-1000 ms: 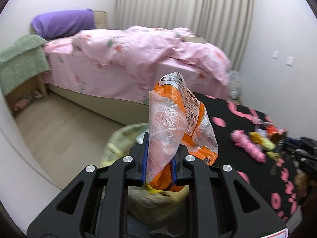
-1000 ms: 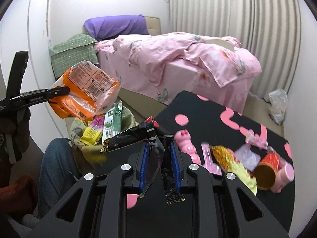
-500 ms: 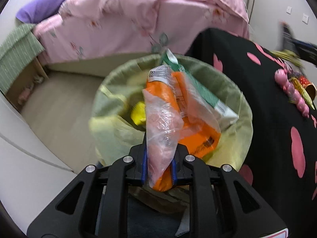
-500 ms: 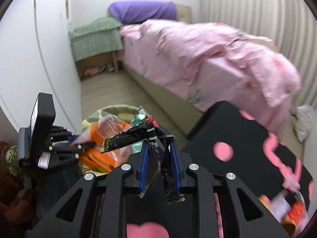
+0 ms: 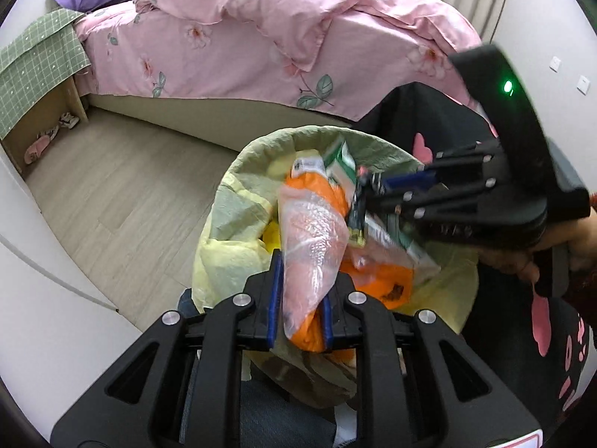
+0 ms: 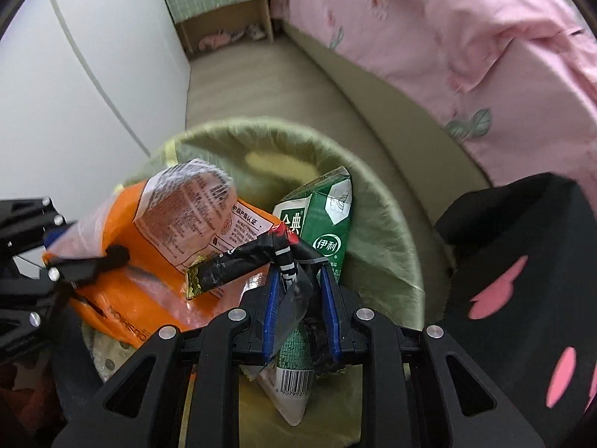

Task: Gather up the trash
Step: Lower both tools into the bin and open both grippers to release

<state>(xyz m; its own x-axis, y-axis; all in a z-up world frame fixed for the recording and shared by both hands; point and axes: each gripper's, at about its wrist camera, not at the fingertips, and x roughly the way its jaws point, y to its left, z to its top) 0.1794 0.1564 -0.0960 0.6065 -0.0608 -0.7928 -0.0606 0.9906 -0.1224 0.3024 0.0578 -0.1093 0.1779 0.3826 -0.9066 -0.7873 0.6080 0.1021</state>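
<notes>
My left gripper [image 5: 298, 280] is shut on an orange and clear snack bag [image 5: 313, 231], which hangs over the mouth of a bin lined with a yellow-green bag [image 5: 231, 224]. My right gripper [image 6: 298, 280] is shut on a black and red wrapper [image 6: 238, 265] and also points down into the bin [image 6: 377, 224]. From the right wrist view the orange bag [image 6: 160, 239] lies to the left, still pinched by the left gripper [image 6: 71, 246]. A green milk carton [image 6: 324, 220] stands inside the bin. In the left wrist view the right gripper [image 5: 369, 190] reaches in from the right, held by a hand [image 5: 522, 257].
A bed with a pink floral quilt [image 5: 261, 37] stands behind the bin, across a strip of wood floor [image 5: 123, 201]. A black mat with pink shapes [image 6: 522, 280] lies right of the bin. A white wall [image 6: 74, 74] is on the left. A green-covered bedside shelf [image 5: 33, 74] stands far left.
Both grippers dropped and tilted down over the bin. The right one swung left from above the black mat until its wrapper hangs over the bin beside the orange bag.
</notes>
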